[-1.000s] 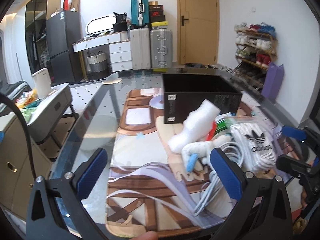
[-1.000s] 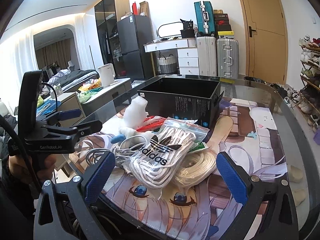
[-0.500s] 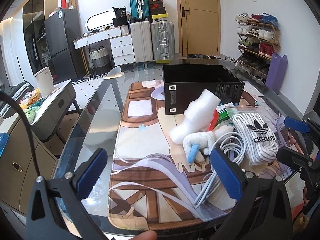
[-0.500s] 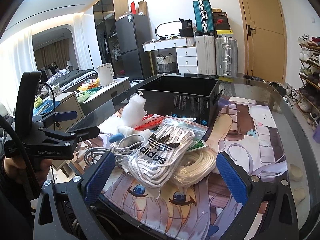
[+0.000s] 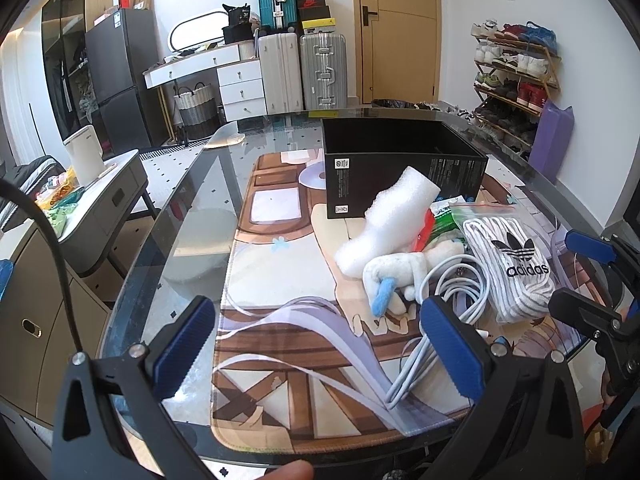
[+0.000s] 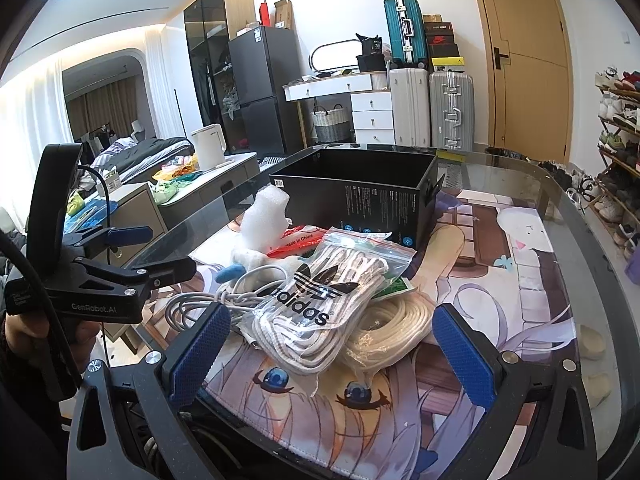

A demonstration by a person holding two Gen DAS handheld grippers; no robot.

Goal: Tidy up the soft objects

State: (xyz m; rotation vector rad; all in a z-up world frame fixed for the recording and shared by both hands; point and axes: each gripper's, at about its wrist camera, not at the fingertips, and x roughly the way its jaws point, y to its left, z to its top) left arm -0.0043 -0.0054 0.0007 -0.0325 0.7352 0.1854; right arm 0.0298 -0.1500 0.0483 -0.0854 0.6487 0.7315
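A pile of soft things lies on the printed mat in front of an open black box (image 5: 404, 168) (image 6: 356, 196). It holds a white foam piece (image 5: 384, 220) (image 6: 266, 218), a small white plush with a blue part (image 5: 390, 280) (image 6: 240, 262), a coiled white cable (image 5: 448, 300) (image 6: 208, 300), a zip bag of Adidas laces (image 5: 512, 268) (image 6: 320, 308) and a cream rope coil (image 6: 384, 324). My left gripper (image 5: 320, 348) hangs open before the pile's left side. My right gripper (image 6: 332, 348) stands open over the near edge, laces bag between its fingers' line, untouched.
The glass table (image 5: 192, 208) carries the anime mat (image 5: 280, 280) (image 6: 500, 280). A side cabinet with a kettle (image 5: 86, 156) stands left. Suitcases (image 5: 304, 68), a door and a shoe rack (image 5: 516, 76) line the far walls. A hand grips the left gripper's handle (image 6: 24, 332).
Both grippers have drawn back and risen slightly, so more of the mat's near edge shows. The pile and the box have not moved.
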